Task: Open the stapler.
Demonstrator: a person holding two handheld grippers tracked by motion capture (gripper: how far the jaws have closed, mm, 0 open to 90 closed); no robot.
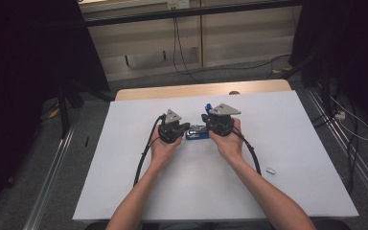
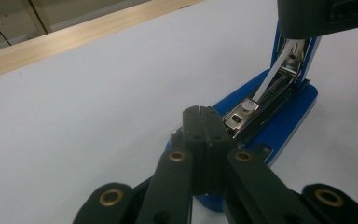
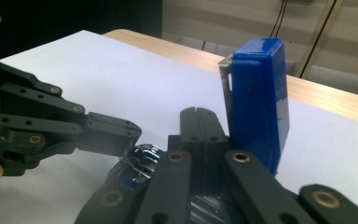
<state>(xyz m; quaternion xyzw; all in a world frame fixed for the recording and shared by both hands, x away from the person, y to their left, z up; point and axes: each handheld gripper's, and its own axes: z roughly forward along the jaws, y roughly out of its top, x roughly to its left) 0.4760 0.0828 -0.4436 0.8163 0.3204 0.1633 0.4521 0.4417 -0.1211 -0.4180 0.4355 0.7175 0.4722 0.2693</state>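
Observation:
A blue stapler lies open on the white table top between my two grippers. Its blue lid stands upright, and the metal magazine is bared above the blue base. My left gripper is shut, with its tips resting on the stapler's front end, where the chrome nose shows. From the left, that left gripper reaches in to the nose. My right gripper is shut too, its jaws just left of the raised lid and over the stapler's rear. Whether either one pinches the metal is hidden.
A small silver piece lies on the white table top to the right of my right forearm. A wooden strip runs along the far edge. Black cables trail from both grippers towards me.

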